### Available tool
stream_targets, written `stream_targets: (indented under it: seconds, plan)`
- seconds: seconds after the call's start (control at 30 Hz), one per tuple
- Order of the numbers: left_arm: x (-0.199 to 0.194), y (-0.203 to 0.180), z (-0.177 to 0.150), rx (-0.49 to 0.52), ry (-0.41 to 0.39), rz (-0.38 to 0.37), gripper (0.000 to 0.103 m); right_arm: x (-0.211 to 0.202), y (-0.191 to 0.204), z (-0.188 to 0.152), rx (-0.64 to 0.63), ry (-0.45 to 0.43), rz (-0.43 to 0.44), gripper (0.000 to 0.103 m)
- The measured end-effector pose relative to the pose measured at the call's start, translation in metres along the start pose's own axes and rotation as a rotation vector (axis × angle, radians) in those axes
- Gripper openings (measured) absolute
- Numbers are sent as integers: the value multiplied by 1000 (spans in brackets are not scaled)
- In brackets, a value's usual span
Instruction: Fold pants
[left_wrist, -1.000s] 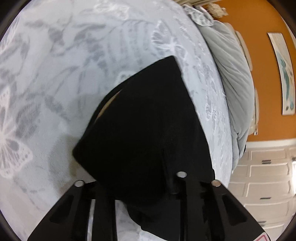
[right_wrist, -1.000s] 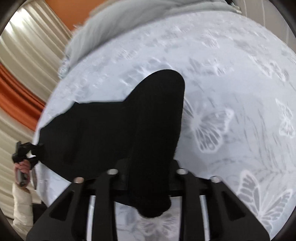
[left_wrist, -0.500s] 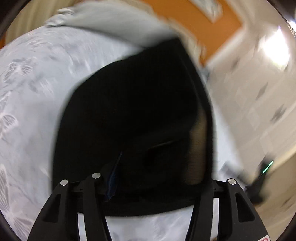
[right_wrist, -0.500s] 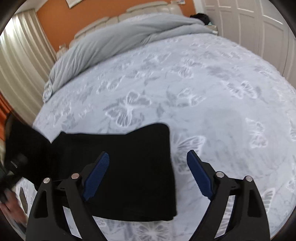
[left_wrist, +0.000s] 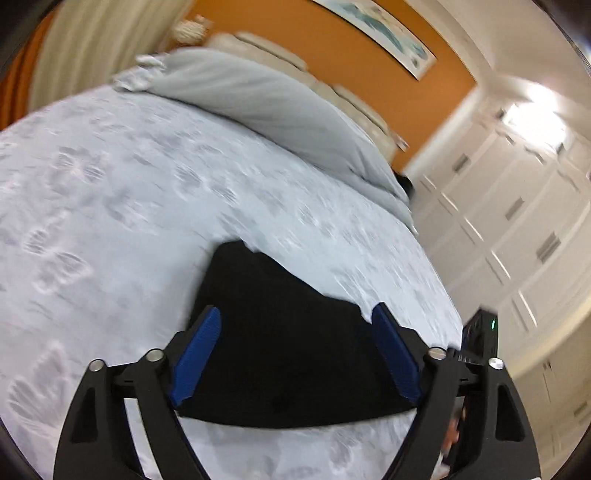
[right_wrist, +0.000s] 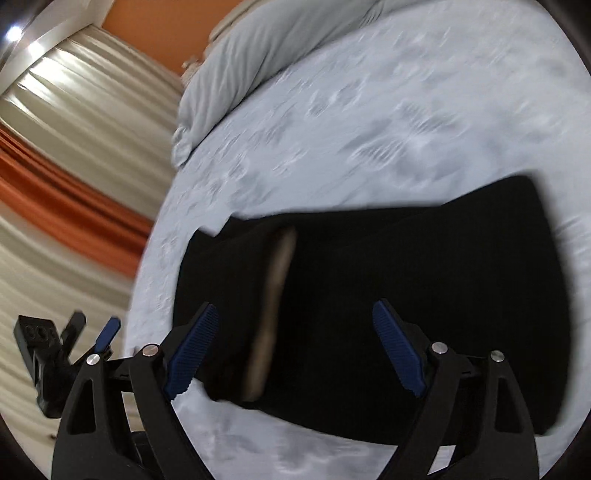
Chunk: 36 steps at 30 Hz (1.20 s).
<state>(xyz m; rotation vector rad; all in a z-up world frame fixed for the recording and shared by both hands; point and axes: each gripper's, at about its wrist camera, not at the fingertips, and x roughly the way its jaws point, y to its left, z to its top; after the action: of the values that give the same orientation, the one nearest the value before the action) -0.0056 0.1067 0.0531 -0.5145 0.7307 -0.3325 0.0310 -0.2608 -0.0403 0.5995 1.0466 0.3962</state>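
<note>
The black pants (left_wrist: 295, 354) lie folded flat on the butterfly-print bedspread (left_wrist: 110, 221). My left gripper (left_wrist: 295, 310) hovers above their near edge, its jaws opening wide, blue pads clear of the cloth. In the right wrist view the pants (right_wrist: 424, 277) spread across the middle, with a blurred tan strip (right_wrist: 273, 302) running down their left part. My right gripper (right_wrist: 295, 304) stands open over them, touching nothing. The left gripper (right_wrist: 74, 343) shows at the lower left, off the bed's edge. The right gripper's body (left_wrist: 480, 339) sits at the bed's right edge.
A grey duvet (left_wrist: 266, 99) is bunched at the head of the bed. Beige and orange curtains (right_wrist: 74, 166) hang beyond the left side. White wardrobe doors (left_wrist: 517, 221) stand to the right, with an orange wall and a picture (left_wrist: 376, 37) behind.
Both grippers have let go of the pants, which now lie folded on the bed. The left gripper rose and rolled as it opened. The right gripper swung left along the cloth.
</note>
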Motion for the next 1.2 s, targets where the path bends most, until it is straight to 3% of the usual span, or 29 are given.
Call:
stream_targets:
  seconds: [0.17,0.2,0.23,0.27,0.3,0.33,0.47,0.53,0.6,0.7,0.77,0.9,1.0,1.1,1.2]
  plan:
    - [0,36,11,-100,17,94,83,47,35,-11,-88,58,-39,85]
    - [-1,40,10,-107,22,110,83,52,41,-13,-120,43,-63,79]
    - [0,43,11,-108,23,138,83,57,51,-15,-171,23,-88,67]
    - [-1,46,11,-108,13,167,83,63,62,-16,-228,13,-118,37]
    - [-2,48,10,-106,1,191,83,63,70,-16,-253,-8,-136,25]
    - [-5,50,8,-105,-8,205,83,56,82,-13,-282,-26,-89,16]
    - [-6,54,12,-124,-34,228,83,-16,114,1,-373,-167,-7,15]
    - [-3,52,11,-125,-30,227,83,-52,106,6,-386,-234,-36,15]
    - [6,47,9,-109,-16,233,83,-79,70,12,-344,-279,-152,15]
    - [30,33,0,-64,39,242,83,-73,-6,14,-170,-205,-324,15]
    - [46,23,-7,-47,83,232,83,-61,-47,10,-82,-125,-392,16]
    - [73,5,-23,-47,165,165,83,-80,-45,7,-102,-170,-285,15]
    - [92,-8,-33,-56,206,121,83,-80,-46,1,-132,-168,-314,16]
    - [111,-17,-41,-36,233,142,83,-68,-68,5,-72,-102,-333,21]
    - [128,-13,-47,-33,260,190,83,-79,-66,4,-94,-122,-288,21]
